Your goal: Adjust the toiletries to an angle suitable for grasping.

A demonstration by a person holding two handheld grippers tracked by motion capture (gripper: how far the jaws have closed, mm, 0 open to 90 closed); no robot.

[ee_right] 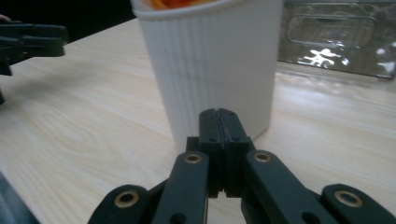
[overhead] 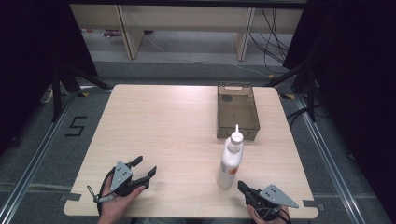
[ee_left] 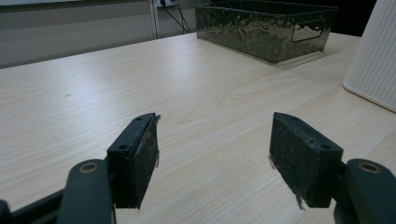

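Standing upright: ribbed white plastic bottle (overhead: pixel 230 160); right gripper (overhead: pixel 246 190) jaws closed empty, left gripper (overhead: pixel 142 168) jaws apart.

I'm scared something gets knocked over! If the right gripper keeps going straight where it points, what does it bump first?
Most likely the white bottle. The right gripper, jaws shut, points right at the bottle's ribbed base, which stands close ahead on the table.

A light wooden table (overhead: pixel 177 135) carries an upright white bottle (overhead: pixel 230 161) and a dark bin (overhead: pixel 237 112).
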